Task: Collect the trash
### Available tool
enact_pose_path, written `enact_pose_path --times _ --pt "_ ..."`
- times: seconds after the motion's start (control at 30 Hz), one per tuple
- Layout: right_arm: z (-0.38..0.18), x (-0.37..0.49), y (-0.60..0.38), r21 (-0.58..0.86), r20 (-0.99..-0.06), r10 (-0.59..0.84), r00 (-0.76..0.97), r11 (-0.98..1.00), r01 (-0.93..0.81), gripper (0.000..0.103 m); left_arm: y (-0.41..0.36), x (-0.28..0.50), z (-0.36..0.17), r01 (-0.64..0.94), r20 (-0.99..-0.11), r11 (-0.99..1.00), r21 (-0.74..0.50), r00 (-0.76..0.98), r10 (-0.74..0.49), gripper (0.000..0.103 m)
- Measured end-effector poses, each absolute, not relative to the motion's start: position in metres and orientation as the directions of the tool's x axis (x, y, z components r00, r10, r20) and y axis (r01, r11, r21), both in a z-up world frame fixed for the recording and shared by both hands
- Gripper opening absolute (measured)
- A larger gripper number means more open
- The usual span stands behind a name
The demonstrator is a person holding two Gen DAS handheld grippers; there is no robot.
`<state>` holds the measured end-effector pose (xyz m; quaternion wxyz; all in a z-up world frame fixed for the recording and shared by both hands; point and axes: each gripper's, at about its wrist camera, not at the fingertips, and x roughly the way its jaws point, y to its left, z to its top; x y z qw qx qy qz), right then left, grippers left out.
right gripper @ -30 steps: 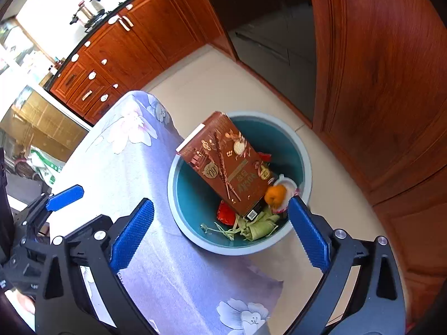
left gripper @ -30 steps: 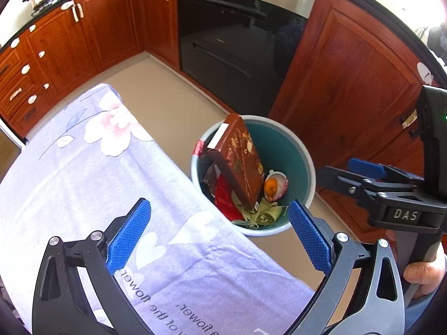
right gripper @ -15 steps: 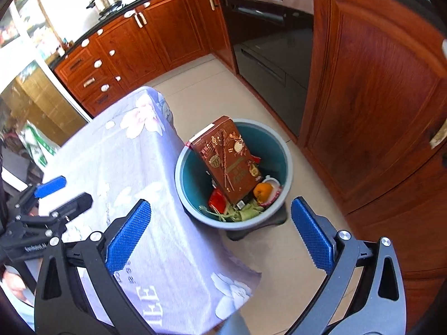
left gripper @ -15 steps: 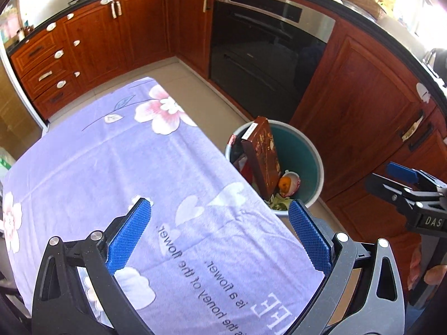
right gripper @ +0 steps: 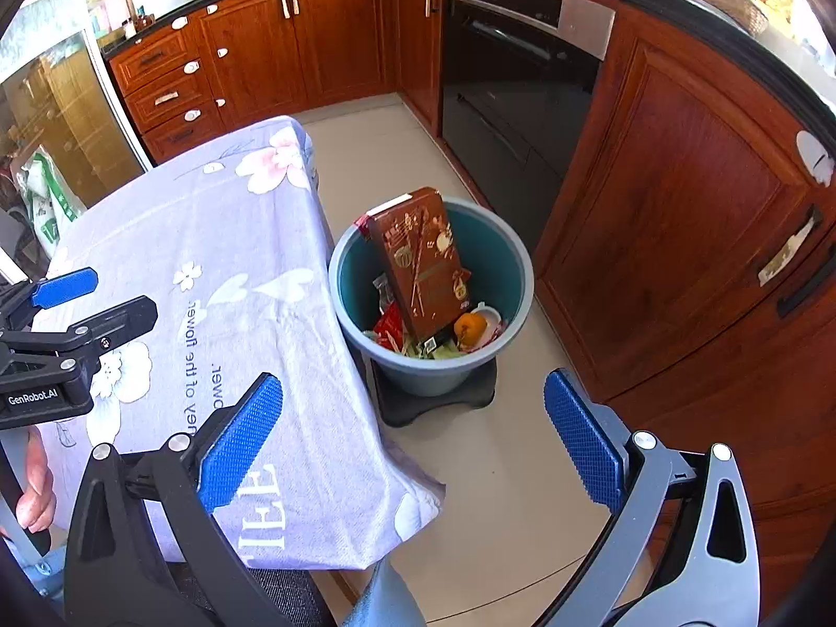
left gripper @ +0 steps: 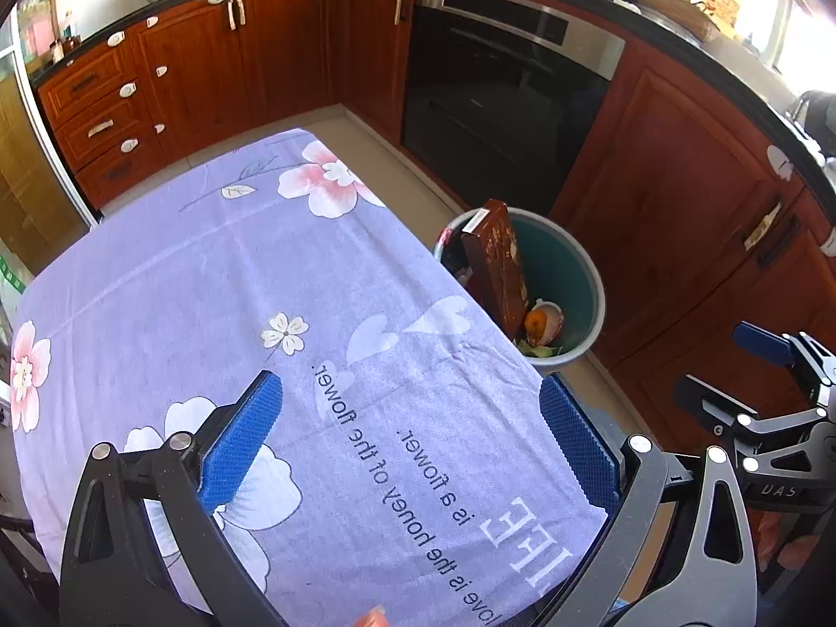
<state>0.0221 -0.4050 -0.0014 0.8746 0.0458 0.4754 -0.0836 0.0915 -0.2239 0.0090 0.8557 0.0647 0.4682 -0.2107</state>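
Trash (right gripper: 428,313) partly hidden by box (right gripper: 420,261)

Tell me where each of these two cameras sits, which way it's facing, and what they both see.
Left wrist: on the left gripper, looking down over the purple tablecloth toward the oven; the right gripper shows at right.
Right wrist: on the right gripper, above the table's edge, facing the trash bin on the floor; the left gripper and a hand show at left.
Shared: tablecloth, bin, brown box, oven.
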Motion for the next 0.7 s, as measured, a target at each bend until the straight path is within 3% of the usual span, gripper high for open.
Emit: enact_pose_path --times 0.7 --pt "-0.024 0.033 -0.399 0.025 -0.873 -0.075 0.483 0.980 0.197 0.096 -0.216 0.096 -0.008 0.388 -0.853 0.916 -0.102 0.439 -0.281 0.099"
